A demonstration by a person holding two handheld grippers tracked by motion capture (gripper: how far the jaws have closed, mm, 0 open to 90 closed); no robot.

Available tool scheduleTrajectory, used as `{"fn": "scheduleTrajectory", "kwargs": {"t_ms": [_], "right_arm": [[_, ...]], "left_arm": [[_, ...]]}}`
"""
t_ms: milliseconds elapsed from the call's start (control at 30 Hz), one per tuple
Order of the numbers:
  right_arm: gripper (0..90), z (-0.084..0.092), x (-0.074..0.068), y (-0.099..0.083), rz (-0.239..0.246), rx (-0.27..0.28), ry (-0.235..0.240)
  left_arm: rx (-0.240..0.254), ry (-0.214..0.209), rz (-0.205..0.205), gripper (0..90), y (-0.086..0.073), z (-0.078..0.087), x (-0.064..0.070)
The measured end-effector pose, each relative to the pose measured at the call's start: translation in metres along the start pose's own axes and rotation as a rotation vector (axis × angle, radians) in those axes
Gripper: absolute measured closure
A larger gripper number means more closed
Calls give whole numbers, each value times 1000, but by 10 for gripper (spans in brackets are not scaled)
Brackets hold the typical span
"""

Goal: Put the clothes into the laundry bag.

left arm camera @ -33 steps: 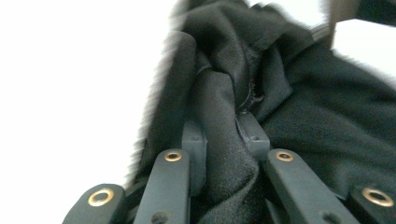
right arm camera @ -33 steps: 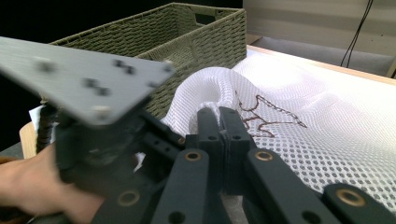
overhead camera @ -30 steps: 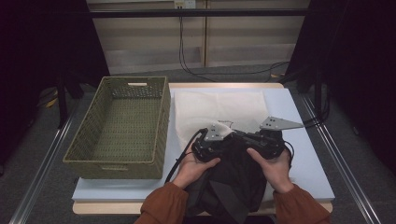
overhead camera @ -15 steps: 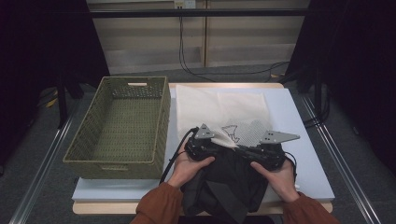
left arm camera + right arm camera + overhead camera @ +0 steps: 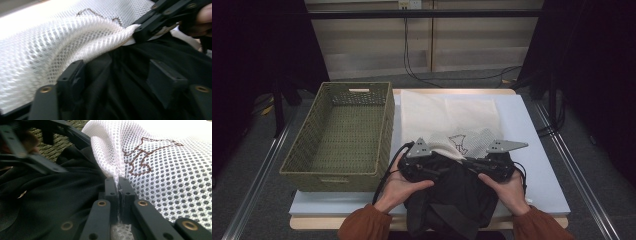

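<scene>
A white mesh bag (image 5: 447,115) with a brown stitched motif (image 5: 147,157) lies flat on the table, its near edge lifted over a black garment (image 5: 452,200). My right gripper (image 5: 118,181) is shut on that mesh edge (image 5: 110,152), which is pinched thin between the pads. It also appears in the high view as the right gripper (image 5: 468,162). My left gripper (image 5: 117,72) is open. Its jaws have just been opening, with black cloth (image 5: 125,82) lying between them and the mesh rim (image 5: 82,47) just above its left jaw. From above, the left gripper (image 5: 444,169) faces the right one.
A green woven basket (image 5: 387,125) with nothing in it stands left of the bag, close to the left hand. The white table mat (image 5: 537,165) runs out to the right of the hands. Cables trail from both grippers.
The left hand has slid left and toward the table's front edge. The right hand has sunk lower onto the garment, still on the mesh edge.
</scene>
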State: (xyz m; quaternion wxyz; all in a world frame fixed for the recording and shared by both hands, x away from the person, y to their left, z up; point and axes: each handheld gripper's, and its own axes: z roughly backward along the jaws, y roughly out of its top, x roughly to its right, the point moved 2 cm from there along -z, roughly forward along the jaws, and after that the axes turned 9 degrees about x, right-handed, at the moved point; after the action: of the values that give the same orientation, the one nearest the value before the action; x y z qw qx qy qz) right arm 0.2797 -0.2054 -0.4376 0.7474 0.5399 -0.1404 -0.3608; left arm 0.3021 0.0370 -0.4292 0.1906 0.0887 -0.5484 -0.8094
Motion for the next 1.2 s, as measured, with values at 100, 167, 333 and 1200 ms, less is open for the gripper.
{"fn": "scheduleTrajectory", "kwargs": {"t_ms": [100, 167, 333, 1200], "right_arm": [[873, -1, 0, 0, 0, -5, -2], [869, -2, 0, 1, 2, -9, -6], [868, -3, -1, 1, -2, -11, -13], [863, -13, -8, 4, 3, -26, 4]], "left_arm": [[24, -33, 2, 221, 1, 10, 5], [35, -51, -8, 186, 0, 12, 12], [12, -102, -26, 122, -11, -2, 34], [-179, -28, -155, 584, -39, -51, 42]]}}
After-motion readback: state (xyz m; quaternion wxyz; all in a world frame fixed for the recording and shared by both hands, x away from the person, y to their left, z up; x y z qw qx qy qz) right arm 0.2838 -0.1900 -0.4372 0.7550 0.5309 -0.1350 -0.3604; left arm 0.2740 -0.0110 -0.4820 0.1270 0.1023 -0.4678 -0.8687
